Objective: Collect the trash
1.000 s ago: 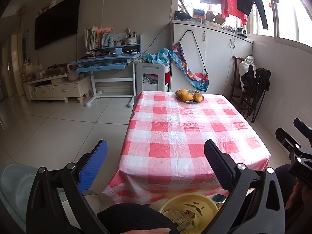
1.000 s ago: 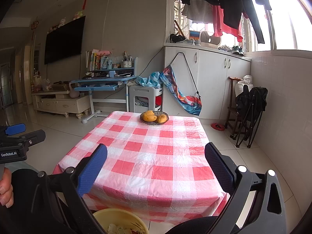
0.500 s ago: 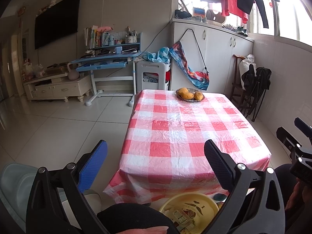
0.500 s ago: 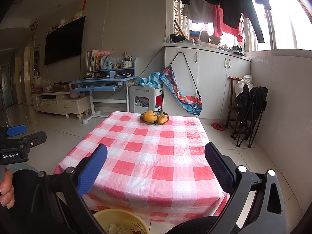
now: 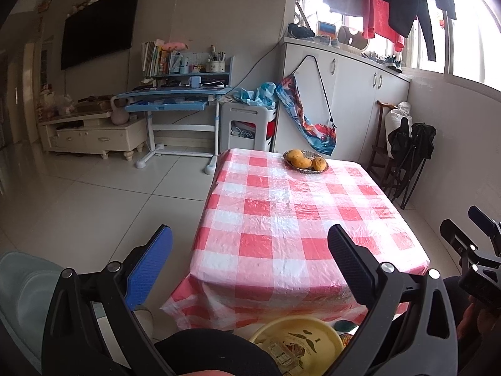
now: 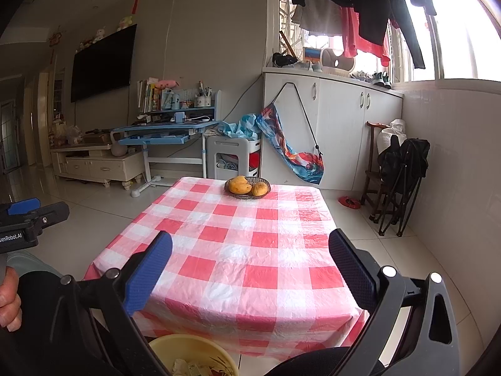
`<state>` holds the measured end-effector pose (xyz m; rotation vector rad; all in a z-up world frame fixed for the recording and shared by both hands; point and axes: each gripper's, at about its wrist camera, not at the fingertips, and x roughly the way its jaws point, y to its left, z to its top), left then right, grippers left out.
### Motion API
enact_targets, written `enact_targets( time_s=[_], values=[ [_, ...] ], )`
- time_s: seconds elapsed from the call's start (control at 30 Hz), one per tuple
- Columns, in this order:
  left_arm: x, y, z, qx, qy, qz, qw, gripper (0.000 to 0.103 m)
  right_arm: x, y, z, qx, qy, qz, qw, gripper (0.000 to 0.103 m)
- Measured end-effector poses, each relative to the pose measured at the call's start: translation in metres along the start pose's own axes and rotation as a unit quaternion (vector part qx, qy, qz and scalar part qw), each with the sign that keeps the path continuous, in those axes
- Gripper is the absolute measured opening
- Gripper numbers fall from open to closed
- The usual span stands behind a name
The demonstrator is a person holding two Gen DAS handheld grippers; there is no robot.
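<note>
Left gripper (image 5: 250, 266): fingers spread wide, holding nothing, low centre of the left wrist view.
Right gripper (image 6: 250, 269): fingers spread wide too, holding nothing.
Yellow bin (image 5: 297, 341): bottom edge of frame, below the near table edge, with trash (image 5: 281, 352) already lying inside.
Table (image 6: 238, 250): checked cloth shows no litter; only a fruit basket (image 6: 247, 187) at the far end.
Progress: apparently finished or nearly so; the floor nearby is partly hidden.

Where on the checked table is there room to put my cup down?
Almost all of the table is bare, from the near edge up to the fruit basket at the far end. Only that far middle spot is taken. Below the near edge sits the yellow bin, already holding trash.
</note>
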<state>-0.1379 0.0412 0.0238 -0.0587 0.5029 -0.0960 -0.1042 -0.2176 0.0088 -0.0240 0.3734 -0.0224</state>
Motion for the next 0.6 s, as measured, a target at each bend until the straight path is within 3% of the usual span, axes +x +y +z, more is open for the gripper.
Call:
enact_targets(
  time_s=[0.6],
  values=[
    [0.009,-0.008,0.01,0.025,0.026,0.006,0.9993,0.095,0.0,-0.001,0.001,0.0,0.0,0.0,1.0,0.096]
  ],
)
